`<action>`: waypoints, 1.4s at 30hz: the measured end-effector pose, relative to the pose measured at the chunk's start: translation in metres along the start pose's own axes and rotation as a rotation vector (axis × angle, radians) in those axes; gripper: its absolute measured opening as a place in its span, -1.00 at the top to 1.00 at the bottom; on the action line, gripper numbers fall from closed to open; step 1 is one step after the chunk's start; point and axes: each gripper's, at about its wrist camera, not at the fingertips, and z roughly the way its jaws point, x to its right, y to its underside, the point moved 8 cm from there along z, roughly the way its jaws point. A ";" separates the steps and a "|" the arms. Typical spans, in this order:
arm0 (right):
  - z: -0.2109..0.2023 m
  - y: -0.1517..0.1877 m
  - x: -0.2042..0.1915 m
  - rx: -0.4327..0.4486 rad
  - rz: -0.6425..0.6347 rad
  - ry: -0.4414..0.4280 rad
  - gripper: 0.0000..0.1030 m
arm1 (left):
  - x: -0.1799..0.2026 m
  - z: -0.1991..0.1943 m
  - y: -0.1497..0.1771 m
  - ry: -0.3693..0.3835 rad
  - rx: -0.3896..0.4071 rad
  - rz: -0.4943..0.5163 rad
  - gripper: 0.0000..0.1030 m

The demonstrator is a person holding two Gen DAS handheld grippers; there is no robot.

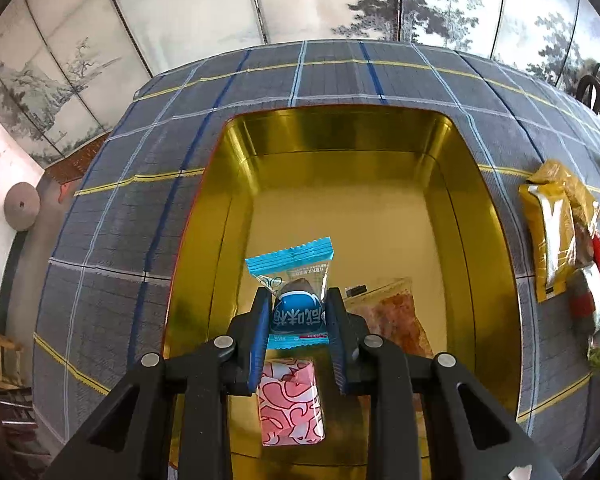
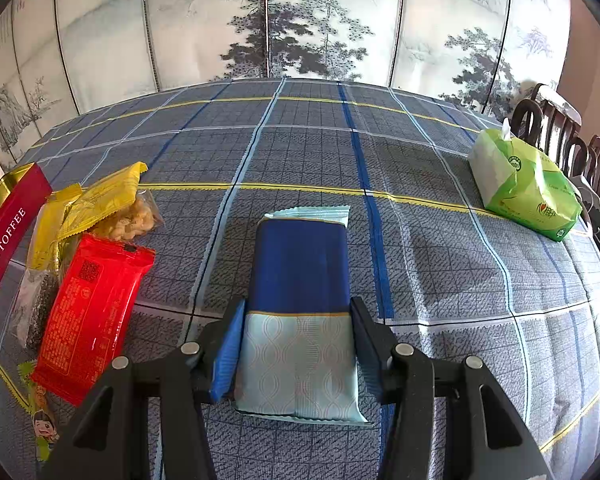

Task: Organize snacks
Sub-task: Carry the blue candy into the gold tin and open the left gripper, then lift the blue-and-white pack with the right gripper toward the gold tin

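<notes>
Snacks are what both my grippers carry. My left gripper (image 1: 298, 306) has its jaws pinched narrow on a small blue-wrapped candy (image 1: 294, 280), hanging over the gold tin (image 1: 204, 216); the candy's long axis runs along my fingers, its crimped end pointing away toward the tin's far wall. Below it, inside the tin, lie a pink patterned packet (image 1: 290, 404) and a clear packet of reddish snack (image 1: 396, 312). My right gripper (image 2: 296, 332) clamps a blue and pale-blue bar (image 2: 300, 280), well outside the tin, lengthwise between my fingers, crimped tip pointing away. Beside the tin's red wall (image 2: 8, 236) lie a red packet (image 2: 92, 312) and yellow packets (image 2: 100, 200).
</notes>
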 end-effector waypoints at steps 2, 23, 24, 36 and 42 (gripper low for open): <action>0.000 0.000 0.000 0.000 0.000 0.000 -0.01 | 0.000 0.002 0.000 -0.001 -0.004 0.005 0.51; 0.000 0.000 -0.001 0.000 0.000 0.000 -0.01 | 0.002 -0.010 -0.003 -0.030 0.022 0.018 0.18; 0.000 0.000 0.000 0.000 0.000 0.000 -0.01 | 0.001 -0.013 -0.003 -0.029 0.028 0.015 0.17; -0.001 0.001 0.003 -0.010 0.012 0.009 0.01 | -0.004 -0.050 0.008 -0.038 0.084 -0.036 -0.14; 0.000 0.000 0.004 -0.041 0.018 0.022 0.02 | -0.009 -0.071 0.022 -0.048 0.111 -0.071 -0.24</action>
